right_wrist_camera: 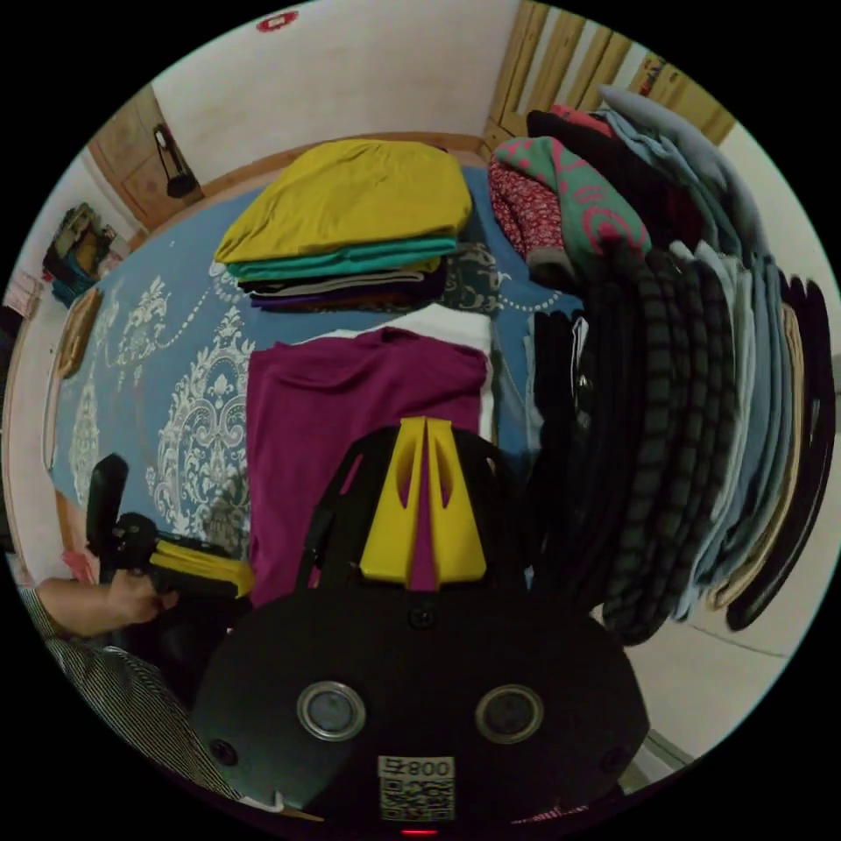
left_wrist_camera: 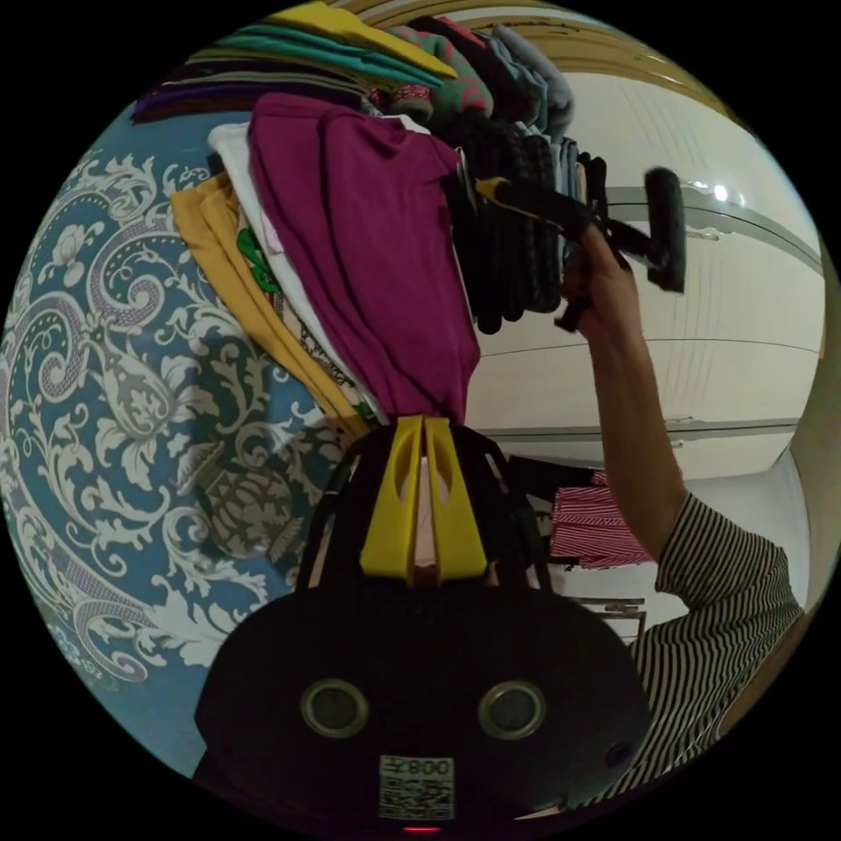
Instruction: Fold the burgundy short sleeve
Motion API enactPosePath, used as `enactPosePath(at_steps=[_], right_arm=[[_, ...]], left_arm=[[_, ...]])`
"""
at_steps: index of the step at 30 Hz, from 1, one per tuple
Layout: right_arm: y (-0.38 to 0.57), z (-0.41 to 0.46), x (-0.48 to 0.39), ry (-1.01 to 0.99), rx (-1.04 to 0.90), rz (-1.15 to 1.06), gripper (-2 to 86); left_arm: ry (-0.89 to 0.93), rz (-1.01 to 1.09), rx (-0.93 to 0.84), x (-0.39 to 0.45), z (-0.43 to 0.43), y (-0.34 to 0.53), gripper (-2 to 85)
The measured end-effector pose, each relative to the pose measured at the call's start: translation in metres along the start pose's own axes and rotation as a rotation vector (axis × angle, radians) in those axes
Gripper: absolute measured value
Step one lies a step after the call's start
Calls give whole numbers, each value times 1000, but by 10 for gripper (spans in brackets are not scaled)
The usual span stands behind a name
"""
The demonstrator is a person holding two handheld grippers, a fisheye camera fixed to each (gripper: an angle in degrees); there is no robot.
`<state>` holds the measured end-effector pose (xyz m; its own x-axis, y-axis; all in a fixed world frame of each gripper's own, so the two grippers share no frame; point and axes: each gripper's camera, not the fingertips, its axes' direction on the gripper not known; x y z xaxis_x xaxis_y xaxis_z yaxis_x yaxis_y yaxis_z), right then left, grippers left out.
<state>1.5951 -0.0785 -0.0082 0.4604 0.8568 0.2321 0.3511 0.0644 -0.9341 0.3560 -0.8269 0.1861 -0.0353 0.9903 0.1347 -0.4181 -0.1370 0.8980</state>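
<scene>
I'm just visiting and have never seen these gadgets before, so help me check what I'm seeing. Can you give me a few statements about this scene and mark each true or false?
1. The burgundy shirt lies on top of a small pile of clothes. True.
2. The left gripper is wide open, away from any cloth. False: its yellow jaws are closed on the burgundy shirt's edge.
3. The bedspread is plain red. False: it is blue with a white ornamental pattern.
4. A mustard-yellow garment tops the folded stack behind the shirt. True.
5. The person's sleeve is striped. True.
</scene>
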Motion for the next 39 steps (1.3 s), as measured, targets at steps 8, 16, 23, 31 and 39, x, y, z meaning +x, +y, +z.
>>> enactPosePath(at_steps=[8, 16, 23, 31, 39], right_arm=[[87, 47, -72, -355, -5, 7, 1], [76, 95, -130, -254, -23, 15, 1], [65, 69, -194, -184, 159, -24, 1], [33, 171, -342, -126, -118, -312, 0], [19, 183, -405, -103, -89, -308, 3]], left_arm=[[-58, 18, 42, 28, -21, 15, 3], [-235, 69, 70, 68, -59, 39, 2], [-519, 34, 38, 71, -93, 75, 2], [-720, 92, -39, 113, -80, 84, 2], [-711, 148, -1, 168, -88, 76, 3]])
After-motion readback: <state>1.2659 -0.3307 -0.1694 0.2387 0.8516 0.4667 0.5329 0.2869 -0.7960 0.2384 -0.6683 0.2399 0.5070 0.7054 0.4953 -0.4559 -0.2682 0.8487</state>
